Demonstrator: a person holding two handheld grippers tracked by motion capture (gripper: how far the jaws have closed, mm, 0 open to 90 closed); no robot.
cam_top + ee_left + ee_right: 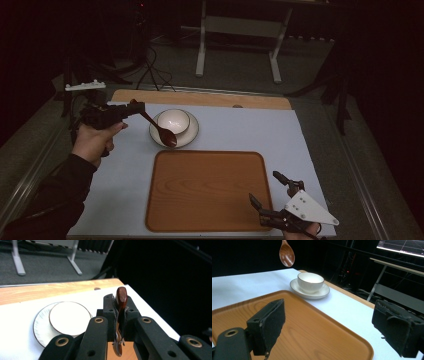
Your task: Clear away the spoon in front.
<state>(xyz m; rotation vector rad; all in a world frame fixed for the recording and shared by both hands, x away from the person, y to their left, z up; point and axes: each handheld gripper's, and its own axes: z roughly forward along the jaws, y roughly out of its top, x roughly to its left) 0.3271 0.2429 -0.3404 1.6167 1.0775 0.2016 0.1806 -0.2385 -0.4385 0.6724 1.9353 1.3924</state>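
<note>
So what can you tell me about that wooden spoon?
The spoon looks like dark reddish-brown wood with a glossy finish: a slim handle and an oval scoop. The left gripper is shut on the handle's end and holds it in the air, tilted, scoop end lowest. In the high view the scoop shows in front of the saucer, beside the white cup; the right gripper view shows it hanging clear above the table. Nothing but the jaws touches it.

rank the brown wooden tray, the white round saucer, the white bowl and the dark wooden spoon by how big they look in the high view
1. Brown wooden tray, by far the largest.
2. White round saucer.
3. White bowl and dark wooden spoon: too alike to rank; the spoon is longer but thinner, and held above the table, nearer the camera.
</note>
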